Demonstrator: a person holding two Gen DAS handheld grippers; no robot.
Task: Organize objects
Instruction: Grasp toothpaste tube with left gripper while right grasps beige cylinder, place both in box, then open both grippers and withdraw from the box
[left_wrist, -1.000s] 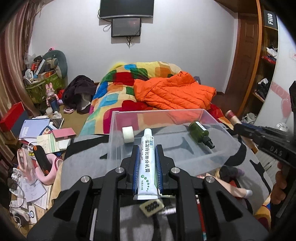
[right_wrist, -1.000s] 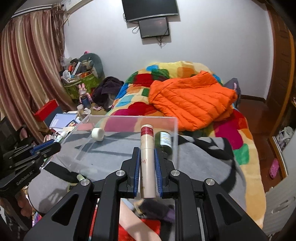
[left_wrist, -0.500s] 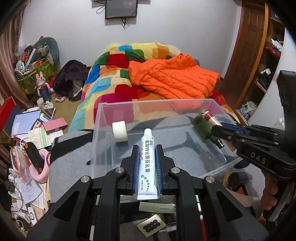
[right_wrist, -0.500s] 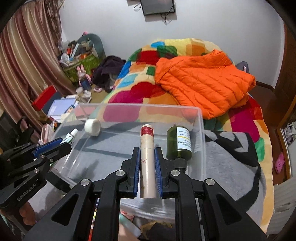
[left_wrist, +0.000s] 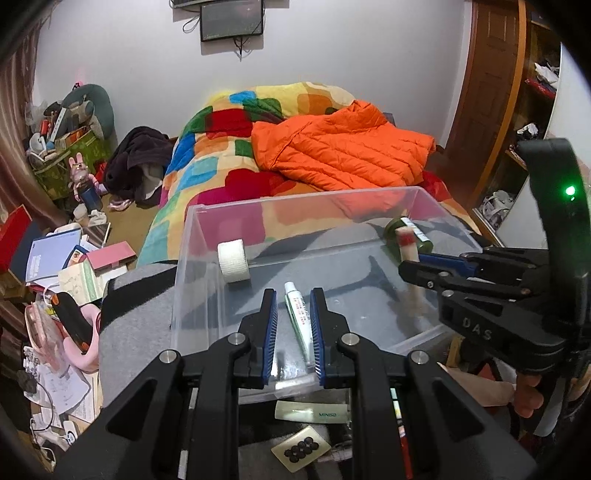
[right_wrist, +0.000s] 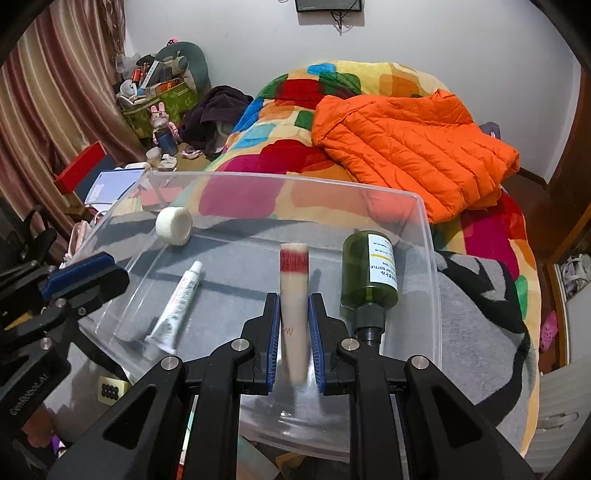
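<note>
A clear plastic bin (left_wrist: 295, 194) (right_wrist: 295, 179) sits on a grey blanket and holds a white tape roll (left_wrist: 232, 260) (right_wrist: 174, 225) and a green bottle (right_wrist: 369, 273) lying on its side. The white ointment tube (left_wrist: 300, 321) (right_wrist: 177, 302) lies loose on the bin floor. My left gripper (left_wrist: 293, 295) hovers above it, jaws slightly apart and gripping nothing. My right gripper (right_wrist: 293, 299) (left_wrist: 406, 266) is shut on a beige tube with a red band (right_wrist: 293, 288), held over the bin's right half beside the bottle. The beige tube's lower end is blurred.
An orange jacket (left_wrist: 343, 147) lies on the multicoloured bedspread behind the bin. Books, boxes and clutter (left_wrist: 74, 266) cover the floor at left. A pale MINISO item (left_wrist: 312, 411) and a dotted card (left_wrist: 301, 448) lie before the bin's near wall. Wooden shelves (left_wrist: 517, 110) stand at right.
Both grippers moved forward and down over the bin. The white tube left the left gripper and now lies on the bin floor. The beige tube stays in the right gripper.
</note>
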